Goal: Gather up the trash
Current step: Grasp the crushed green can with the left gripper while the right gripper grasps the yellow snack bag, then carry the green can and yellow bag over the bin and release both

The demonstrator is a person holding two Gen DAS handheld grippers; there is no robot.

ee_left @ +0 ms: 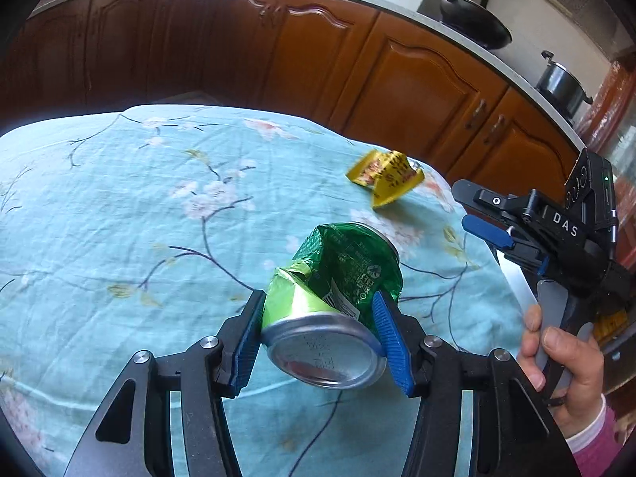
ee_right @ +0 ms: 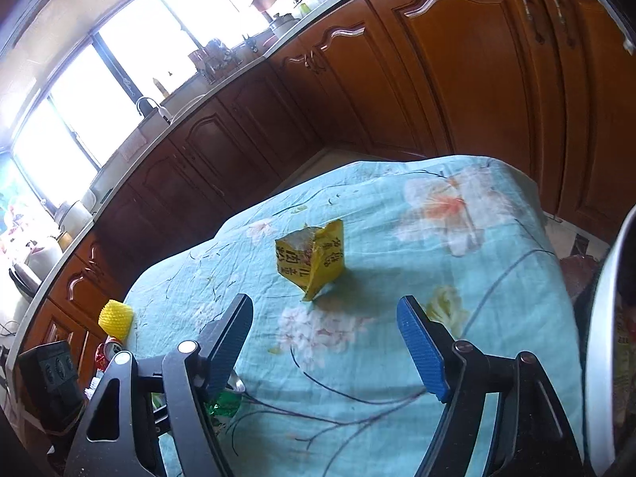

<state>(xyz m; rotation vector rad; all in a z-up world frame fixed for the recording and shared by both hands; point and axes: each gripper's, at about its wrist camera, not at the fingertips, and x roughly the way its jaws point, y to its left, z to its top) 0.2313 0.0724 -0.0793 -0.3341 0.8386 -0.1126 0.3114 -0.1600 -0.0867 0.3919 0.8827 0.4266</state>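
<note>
My left gripper (ee_left: 322, 342) pinches the crushed green can (ee_left: 338, 278) above the tablecloth (ee_left: 119, 206). Beyond the can lies the yellow wrapper (ee_right: 312, 258), ahead of my spread, empty right gripper (ee_right: 326, 342).

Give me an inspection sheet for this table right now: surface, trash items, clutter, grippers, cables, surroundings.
Surface: table under a light blue flowered cloth, wrinkled.
Job's things: crushed green can between the left gripper's fingers; torn yellow packet lying on the cloth ahead of the right gripper.
Clutter: yellow foam net at the table's left edge in the right wrist view.
Grippers: left gripper shut on the can; right gripper open, nothing between its fingers, held by a hand.
Cables: nothing seen.
Surroundings: brown wooden cabinets, black wok and steel pot on the counter, bright window.
</note>
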